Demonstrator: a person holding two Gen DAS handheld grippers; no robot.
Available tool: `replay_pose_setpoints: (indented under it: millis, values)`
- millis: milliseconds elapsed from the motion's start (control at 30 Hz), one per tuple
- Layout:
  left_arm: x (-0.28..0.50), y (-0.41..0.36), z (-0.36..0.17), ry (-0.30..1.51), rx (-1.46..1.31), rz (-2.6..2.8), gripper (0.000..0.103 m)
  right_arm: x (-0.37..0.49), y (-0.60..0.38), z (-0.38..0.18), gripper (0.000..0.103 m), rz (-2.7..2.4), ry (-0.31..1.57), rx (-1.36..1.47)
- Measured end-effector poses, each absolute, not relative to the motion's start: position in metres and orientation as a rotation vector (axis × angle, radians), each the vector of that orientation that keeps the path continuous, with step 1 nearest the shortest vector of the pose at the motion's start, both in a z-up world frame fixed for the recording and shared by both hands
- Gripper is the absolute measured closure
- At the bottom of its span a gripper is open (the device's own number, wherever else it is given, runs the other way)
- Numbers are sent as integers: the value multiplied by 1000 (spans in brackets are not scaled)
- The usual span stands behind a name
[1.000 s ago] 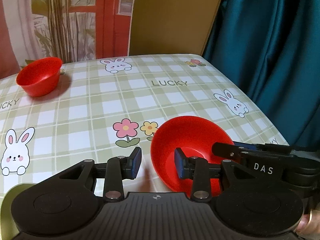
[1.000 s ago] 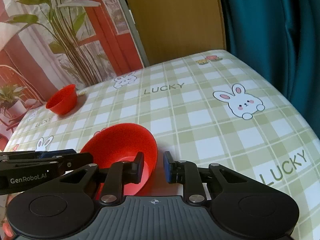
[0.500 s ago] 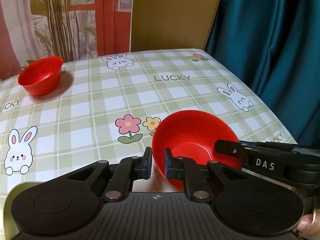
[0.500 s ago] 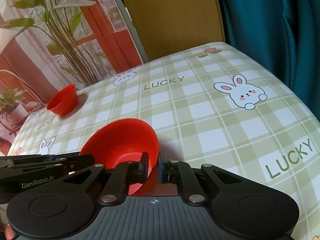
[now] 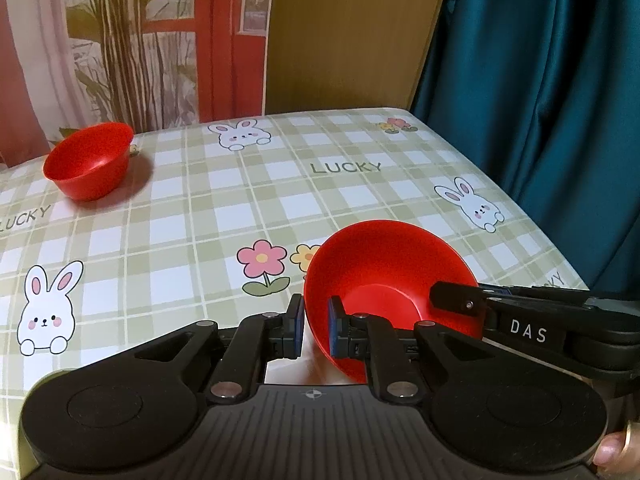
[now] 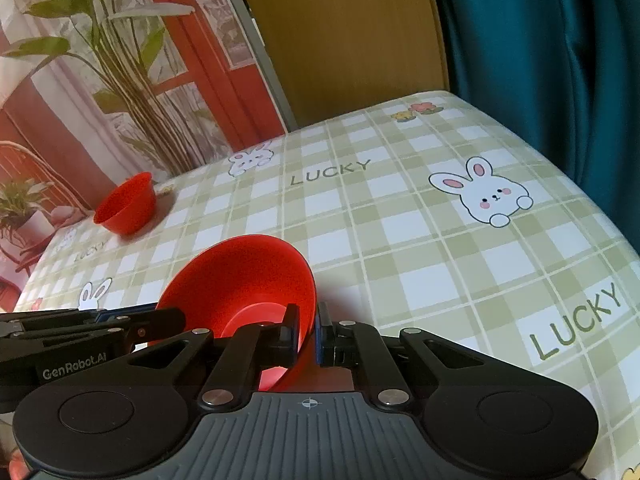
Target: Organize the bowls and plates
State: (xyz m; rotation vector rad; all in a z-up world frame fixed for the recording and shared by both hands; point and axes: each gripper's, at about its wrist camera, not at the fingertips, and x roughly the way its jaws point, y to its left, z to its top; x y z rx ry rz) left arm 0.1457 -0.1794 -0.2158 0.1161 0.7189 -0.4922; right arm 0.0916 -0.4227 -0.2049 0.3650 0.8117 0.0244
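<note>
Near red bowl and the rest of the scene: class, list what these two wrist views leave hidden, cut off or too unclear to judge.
- Near red bowl: its underside and near rim are hidden in both views by the gripper bodies.
- Left gripper and right gripper: each pinches the bowl's rim.
- Far red bowl: its inside floor is hidden by its near wall.
- Table: its near edge is cut off by the frame bottom.
</note>
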Motion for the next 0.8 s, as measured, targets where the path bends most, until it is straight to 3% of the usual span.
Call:
replay_pose_setpoints:
  millis: [800]
  values:
    - [128,-102,-161,619,30,-420,90,106,-362,-149,96,116,778,379]
